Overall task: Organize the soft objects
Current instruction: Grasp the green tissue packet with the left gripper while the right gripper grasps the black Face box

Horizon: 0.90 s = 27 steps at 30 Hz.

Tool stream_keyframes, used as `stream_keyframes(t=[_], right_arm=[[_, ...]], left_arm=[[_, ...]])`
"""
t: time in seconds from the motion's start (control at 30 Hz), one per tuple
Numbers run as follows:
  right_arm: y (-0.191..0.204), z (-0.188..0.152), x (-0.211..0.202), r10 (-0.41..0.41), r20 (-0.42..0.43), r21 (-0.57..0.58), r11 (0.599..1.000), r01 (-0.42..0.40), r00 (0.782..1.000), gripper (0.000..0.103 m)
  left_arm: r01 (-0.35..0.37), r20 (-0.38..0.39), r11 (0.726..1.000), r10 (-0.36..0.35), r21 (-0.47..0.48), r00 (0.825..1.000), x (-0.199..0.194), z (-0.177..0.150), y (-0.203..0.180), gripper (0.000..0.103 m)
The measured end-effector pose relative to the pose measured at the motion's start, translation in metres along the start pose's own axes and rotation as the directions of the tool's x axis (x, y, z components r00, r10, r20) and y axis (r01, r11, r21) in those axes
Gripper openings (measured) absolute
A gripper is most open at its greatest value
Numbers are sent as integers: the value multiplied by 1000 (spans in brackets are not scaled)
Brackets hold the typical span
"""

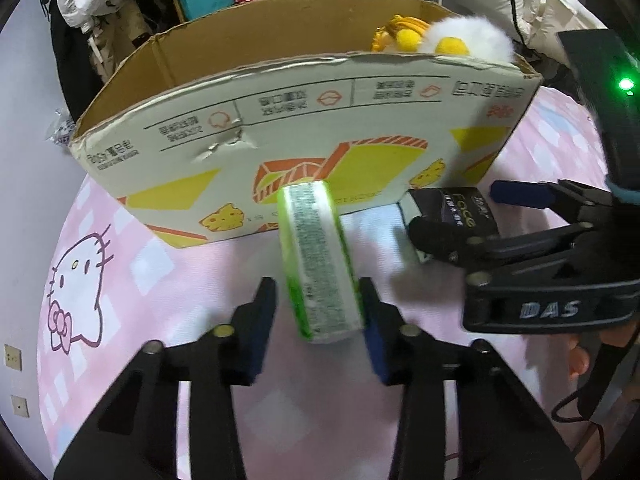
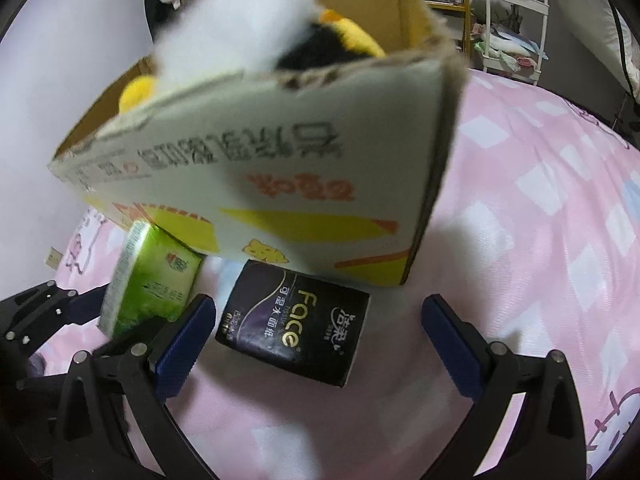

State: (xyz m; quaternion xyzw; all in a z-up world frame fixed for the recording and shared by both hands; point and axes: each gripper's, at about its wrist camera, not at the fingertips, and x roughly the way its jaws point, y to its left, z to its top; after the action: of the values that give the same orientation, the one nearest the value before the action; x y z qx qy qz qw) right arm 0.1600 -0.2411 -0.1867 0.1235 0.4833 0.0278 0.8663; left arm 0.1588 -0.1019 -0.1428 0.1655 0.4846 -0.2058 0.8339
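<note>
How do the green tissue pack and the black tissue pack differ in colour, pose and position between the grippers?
The green tissue pack stands on its edge; the black tissue pack lies flat. The green one sits between the left gripper fingers; the black one lies between the wide-open right gripper fingers. Both rest on the pink bedsheet beside the cardboard box.

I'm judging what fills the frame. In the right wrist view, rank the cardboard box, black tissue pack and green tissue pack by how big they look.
1. cardboard box, by far the largest.
2. black tissue pack.
3. green tissue pack, though it is partly hidden behind the gripper finger, so the two packs are close.
</note>
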Motion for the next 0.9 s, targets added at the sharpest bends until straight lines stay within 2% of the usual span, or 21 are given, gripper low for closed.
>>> stream_keyframes(t=[0.03,0.27,0.37,0.43,0.63,0.9], right_arm=[[1,0,1,-7,-3,-8,1000,7,1000,103],[-3,-1,0,-13,-13,7,1000,13,1000,102],[-1,-3,-2,-54,-20,-24,998,53,998,90],[1,-5,-3,-63,-22,-38,997,62,998,73],[1,-11,-15,-79,-5,-42,996,79,997,73],[-1,-18,-76,-69,125,-35,997,74,990,73]], left_arm=[[8,1,1000,-8,0,1000,-1,0,0,32],[16,14,1000,-16,-25,1000,-6,-6,4,30],[19,29,999,-18,-41,999,-14,-11,7,30],[25,45,998,-23,-57,999,-20,-13,10,30],[6,75,995,1,-96,997,-36,-18,18,30],[-20,177,991,44,-134,983,-71,-22,23,30]])
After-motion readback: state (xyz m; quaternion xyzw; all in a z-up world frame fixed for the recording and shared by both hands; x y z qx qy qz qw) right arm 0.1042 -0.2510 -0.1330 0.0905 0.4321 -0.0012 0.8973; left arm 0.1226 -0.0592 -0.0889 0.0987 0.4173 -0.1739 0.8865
